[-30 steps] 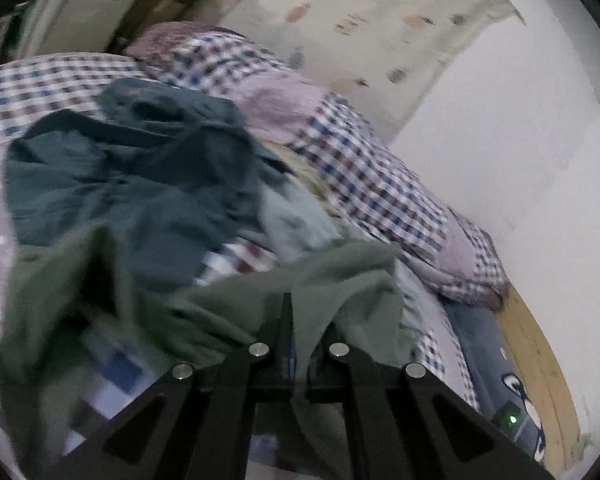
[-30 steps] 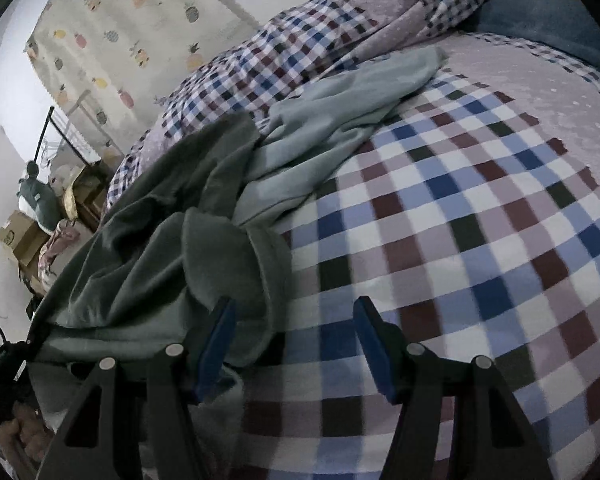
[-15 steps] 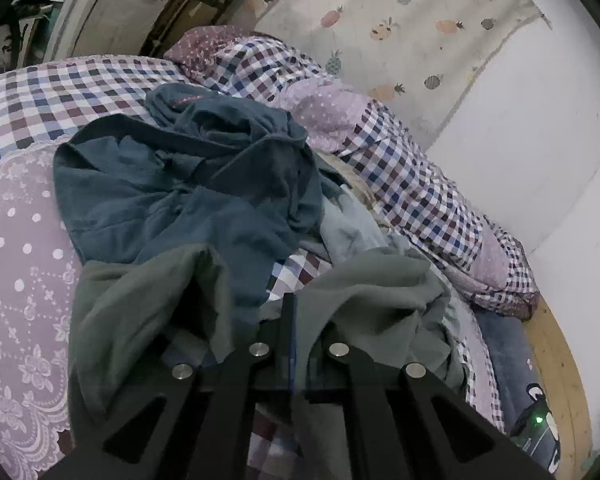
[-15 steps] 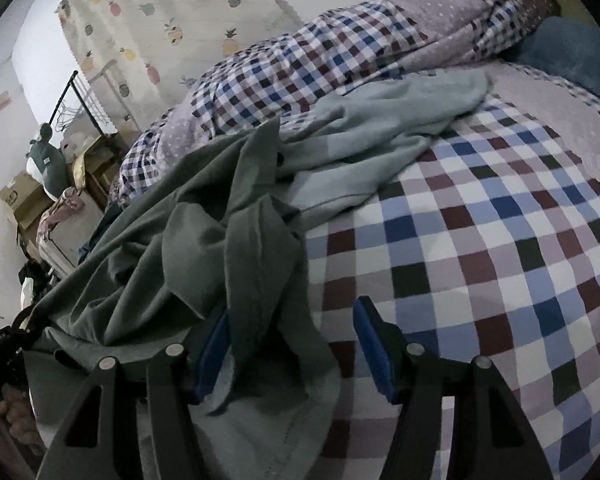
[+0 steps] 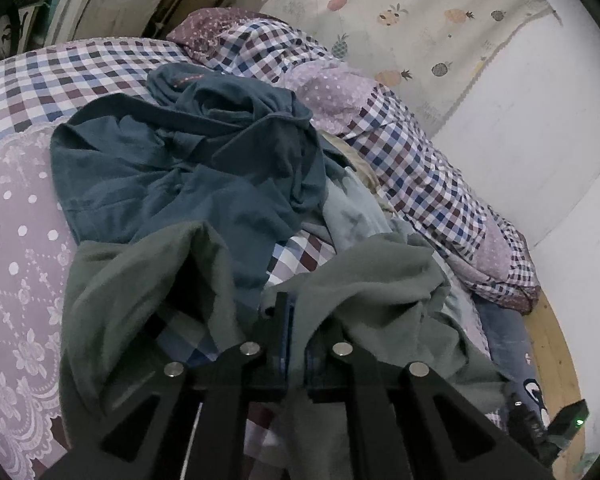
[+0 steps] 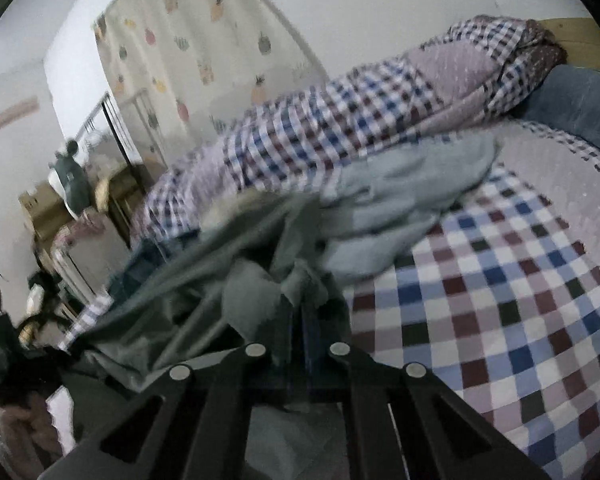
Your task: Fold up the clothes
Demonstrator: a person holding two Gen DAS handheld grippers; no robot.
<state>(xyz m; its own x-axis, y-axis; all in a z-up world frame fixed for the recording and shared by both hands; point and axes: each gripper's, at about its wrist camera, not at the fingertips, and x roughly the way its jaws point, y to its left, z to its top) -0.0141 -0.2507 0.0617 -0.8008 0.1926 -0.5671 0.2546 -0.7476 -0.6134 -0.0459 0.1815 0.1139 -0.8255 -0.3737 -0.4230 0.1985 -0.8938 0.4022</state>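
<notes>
In the right wrist view, the widest free ground is the flat checked bedspread [image 6: 500, 300] to the right of the heap: bare cloth with nothing lying on it. Behind it the rolled checked and lilac quilt [image 6: 340, 128] forms a long ridge against the white wall [image 5: 540, 140], closing that side. A dark blue pillow [image 6: 580, 108] blocks the far corner by the wooden headboard [image 6: 580, 36]. In the left wrist view, the crumpled dark teal garment [image 5: 188, 168] mounds high across the middle. The olive-green garment [image 5: 380, 280] drapes over the near edge. The lilac dotted lace-edged cloth [image 5: 16, 280] to the left lies flat and passable.
</notes>
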